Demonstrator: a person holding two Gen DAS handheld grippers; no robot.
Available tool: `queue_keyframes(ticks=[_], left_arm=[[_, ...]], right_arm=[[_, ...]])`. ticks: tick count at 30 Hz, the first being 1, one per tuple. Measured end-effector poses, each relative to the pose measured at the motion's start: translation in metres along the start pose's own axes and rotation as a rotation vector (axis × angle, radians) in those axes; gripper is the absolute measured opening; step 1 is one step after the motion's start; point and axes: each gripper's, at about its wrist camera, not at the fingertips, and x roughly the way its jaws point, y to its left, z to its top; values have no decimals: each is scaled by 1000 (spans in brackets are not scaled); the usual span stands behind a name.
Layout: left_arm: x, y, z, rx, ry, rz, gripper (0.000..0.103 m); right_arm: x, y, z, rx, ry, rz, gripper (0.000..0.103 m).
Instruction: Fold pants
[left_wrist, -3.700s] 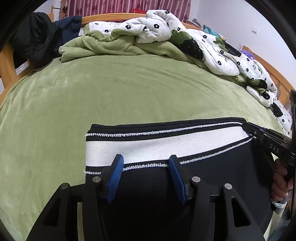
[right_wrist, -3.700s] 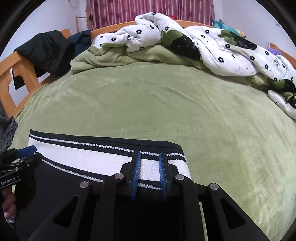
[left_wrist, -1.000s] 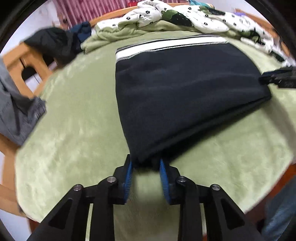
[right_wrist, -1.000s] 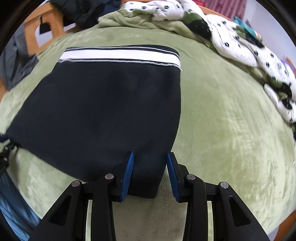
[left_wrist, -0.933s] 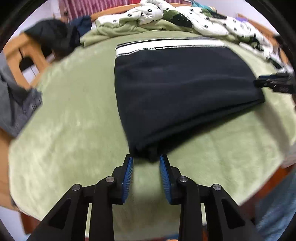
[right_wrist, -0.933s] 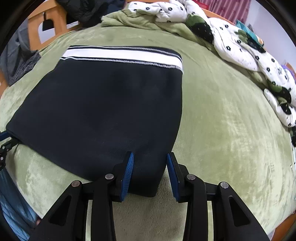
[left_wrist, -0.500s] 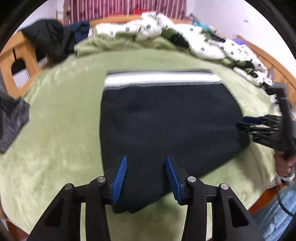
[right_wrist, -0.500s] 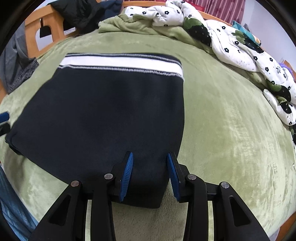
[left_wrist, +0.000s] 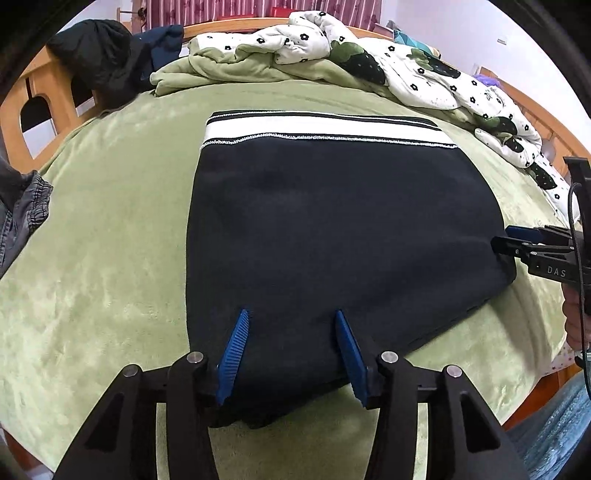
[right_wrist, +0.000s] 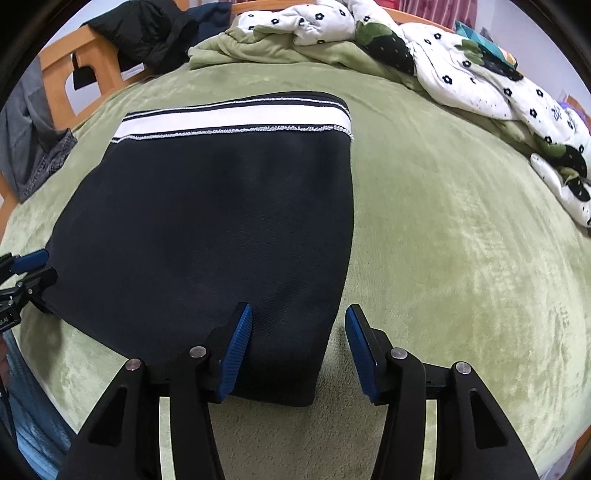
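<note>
The pants (left_wrist: 332, 229) lie folded into a dark, flat rectangle on the green bed (left_wrist: 103, 258), white-striped waistband (left_wrist: 325, 129) at the far end, the near folded edge towards the cameras. The left tool (left_wrist: 291, 343) sits over the near left corner, its blue fingers (left_wrist: 234, 350) spread wide with dark cloth showing between them (whether they touch the fabric, I cannot tell). The right tool (right_wrist: 297, 345) is at the near right corner, also parted: one finger over the cloth, the other over bare bed just beside the pants' edge, nothing clamped. In the left view the right tool (left_wrist: 517, 240) pokes in from the side by the pants' right edge; in the right view the left tool (right_wrist: 26, 269) shows at the pants' left corner. Beyond the waistband, a rumpled white flowered quilt (left_wrist: 406, 70) and green blanket (left_wrist: 221, 74) are piled along the far side. Dark clothes (left_wrist: 96, 55) drape the wooden bed frame (left_wrist: 37, 107), with a grey garment (left_wrist: 22, 210) at the left edge.
</note>
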Motion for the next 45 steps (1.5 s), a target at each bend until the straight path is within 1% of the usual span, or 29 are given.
queue_keyframes(ticks=[4, 7, 9, 11, 13, 15, 19, 22, 25, 27, 29, 30, 31, 32, 33, 34, 35, 36, 39, 43, 45], left_arm=[[0, -2, 0, -2, 13, 5, 48], [1, -3, 1, -10, 61, 9, 50], [-3, -2, 2, -19, 81, 3, 50], [-7, -2, 3, -20, 91, -3, 50], [-14, 2, 11, -44, 88, -24, 50], [-17, 6, 23, -61, 83, -29, 50], [-18, 16, 59, -94, 42, -19, 50], [-7, 22, 100, -114, 12, -43, 50], [13, 25, 137, -123, -24, -65, 50], [28, 22, 156, -81, -57, -47, 50], [43, 21, 167, -45, -91, 7, 50], [51, 24, 168, -42, -103, 21, 50], [58, 29, 166, -51, -110, 18, 50], [63, 32, 165, -58, -109, 15, 50], [73, 36, 161, -58, -92, 15, 50], [81, 38, 160, -49, -68, 15, 50], [94, 41, 157, -38, -33, 25, 52], [100, 43, 156, -41, -32, 19, 52], [109, 44, 157, -52, -46, 9, 53], [111, 34, 158, -29, -73, 41, 55], [111, 33, 155, -25, -92, 43, 55]], right_arm=[[1, 2, 0, -9, 12, -9, 50], [-1, 11, 1, -82, 32, -63, 50], [-9, 17, 3, -119, 19, -94, 50], [-20, 17, 8, -106, -33, -113, 50], [-28, 12, 15, -65, -87, -135, 50], [-35, 6, 25, -3, -157, -189, 51], [-36, -5, 51, 88, -232, -225, 52], [-32, -12, 80, 171, -257, -162, 52], [-27, -11, 110, 206, -285, -159, 52], [-18, -7, 129, 235, -286, -97, 53], [5, -2, 140, 240, -240, -25, 53], [17, 1, 142, 233, -216, -12, 53], [32, 5, 141, 218, -189, -18, 53], [49, 10, 139, 189, -166, -44, 53], [61, 14, 134, 145, -172, -78, 53], [67, 19, 129, 92, -209, -111, 53], [68, 22, 128, 68, -224, -118, 53], [68, 22, 129, 73, -217, -114, 54], [70, 21, 129, 84, -212, -115, 54], [71, 17, 130, 93, -212, -102, 54], [70, 16, 131, 91, -213, -103, 54]])
